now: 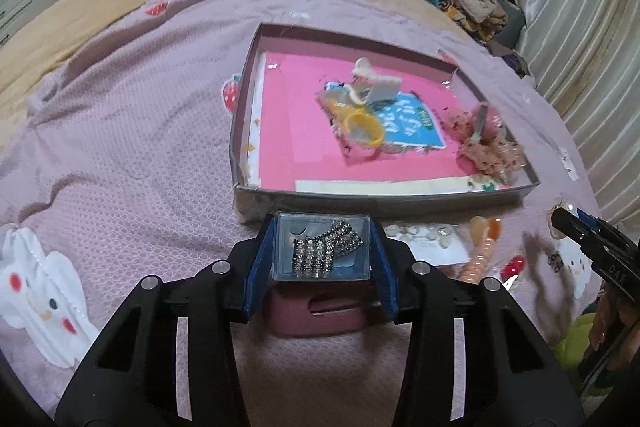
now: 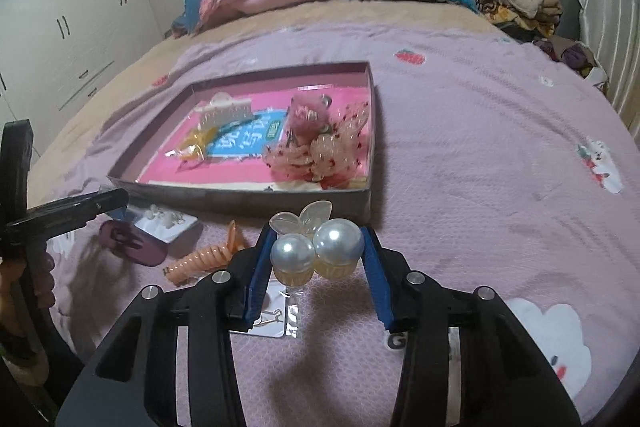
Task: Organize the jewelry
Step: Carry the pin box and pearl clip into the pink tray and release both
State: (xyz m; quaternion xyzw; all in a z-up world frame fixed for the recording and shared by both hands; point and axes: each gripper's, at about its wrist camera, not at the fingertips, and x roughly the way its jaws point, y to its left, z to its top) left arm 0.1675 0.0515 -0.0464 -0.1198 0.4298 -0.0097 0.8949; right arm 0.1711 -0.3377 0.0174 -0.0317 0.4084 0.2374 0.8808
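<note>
My left gripper (image 1: 322, 247) is shut on a clear plastic case of rhinestone earrings (image 1: 322, 249), held just short of the near wall of the shallow box (image 1: 360, 195). My right gripper (image 2: 318, 251) is shut on a pearl hair clip (image 2: 316, 247) with two large pearls and a clear leaf, held above the bedspread near the box's (image 2: 240, 193) near right corner. The box has a pink liner and holds a white claw clip (image 1: 376, 83), a yellow ring-shaped piece (image 1: 362, 131) and pink scrunchies (image 1: 490, 143).
On the lilac bedspread before the box lie an orange spiral hair tie (image 2: 200, 261), a purple clip (image 2: 132, 241), an earring card (image 2: 168, 223) and another card (image 2: 280, 319) under my right gripper. Pillows and piled clothes lie at the bed's far end. Curtains hang at right.
</note>
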